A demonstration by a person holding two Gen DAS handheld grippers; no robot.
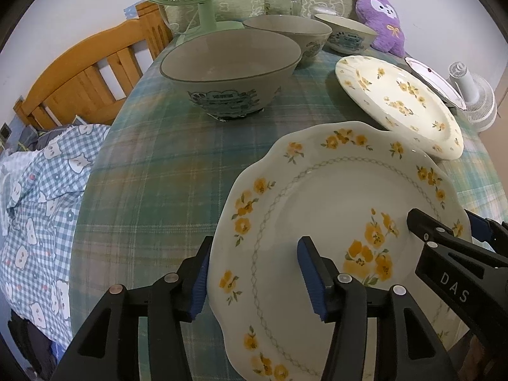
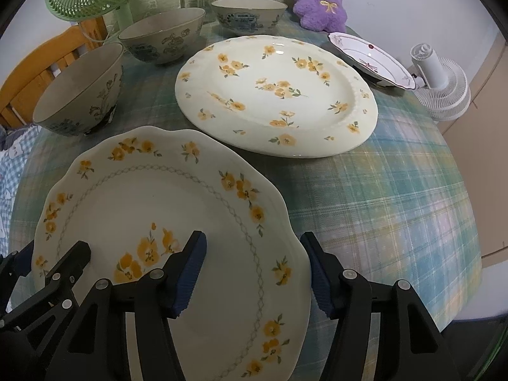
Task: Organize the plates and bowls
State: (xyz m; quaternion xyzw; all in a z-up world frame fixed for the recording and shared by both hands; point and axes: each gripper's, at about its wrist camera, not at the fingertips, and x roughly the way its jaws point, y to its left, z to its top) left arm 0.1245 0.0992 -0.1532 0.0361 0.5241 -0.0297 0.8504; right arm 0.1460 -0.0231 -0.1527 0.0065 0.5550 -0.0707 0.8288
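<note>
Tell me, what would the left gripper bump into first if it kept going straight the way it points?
Probably the scalloped plate. The left gripper points steeply down with its open jaws straddling that plate's left rim, one finger above the plate, one outside it. Depth is unclear, so the outer finger might meet the tablecloth instead.

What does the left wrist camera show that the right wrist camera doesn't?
Only the left wrist view shows the checked bedding beside the table and the wooden headboard's full slats. Only the right wrist view shows the bare tablecloth on the plate's right and the small fan whole. Both show the scalloped plate with a gripper at each rim, left gripper, right gripper, the oval plate, three bowls and the purple toy.
</note>
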